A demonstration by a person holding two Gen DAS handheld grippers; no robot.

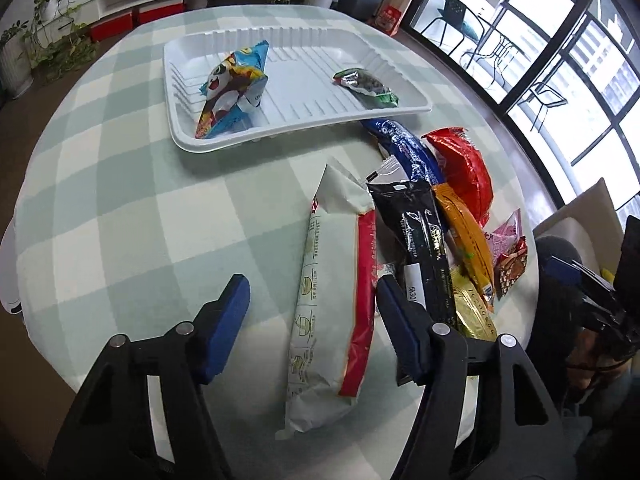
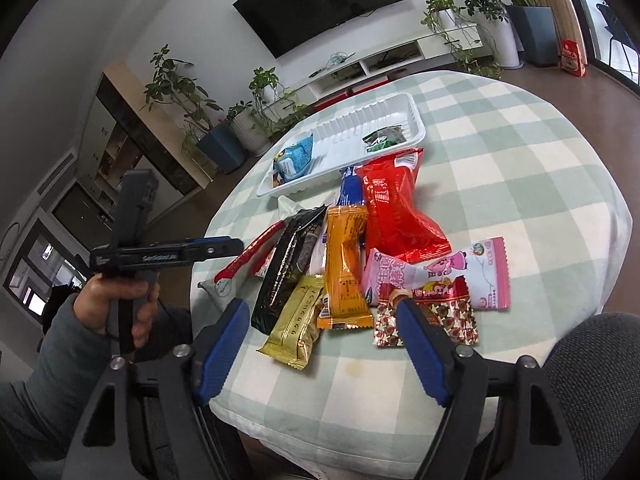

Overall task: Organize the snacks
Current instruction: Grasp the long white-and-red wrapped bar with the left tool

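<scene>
A white tray (image 1: pixel 416 100) stands on the checked table and holds a blue panda snack bag (image 1: pixel 232 88) and a small green packet (image 1: pixel 366 86). My left gripper (image 1: pixel 312 296) is open, its jaws either side of a long white and red packet (image 1: pixel 332 300) lying on the table. Beside it lies a pile: black packet (image 1: pixel 420 240), orange packet (image 1: pixel 466 240), red bag (image 1: pixel 466 168), blue packet (image 1: pixel 404 148). My right gripper (image 2: pixel 320 312) is open and empty above the near end of the pile, over the gold packet (image 2: pixel 296 320) and orange packet (image 2: pixel 344 268).
A pink packet (image 2: pixel 452 272) and a red star-print packet (image 2: pixel 440 316) lie at the pile's right. The table edge is close below the right gripper. A chair back (image 2: pixel 592 360) is at the lower right. The left gripper also shows in the right wrist view (image 2: pixel 236 246).
</scene>
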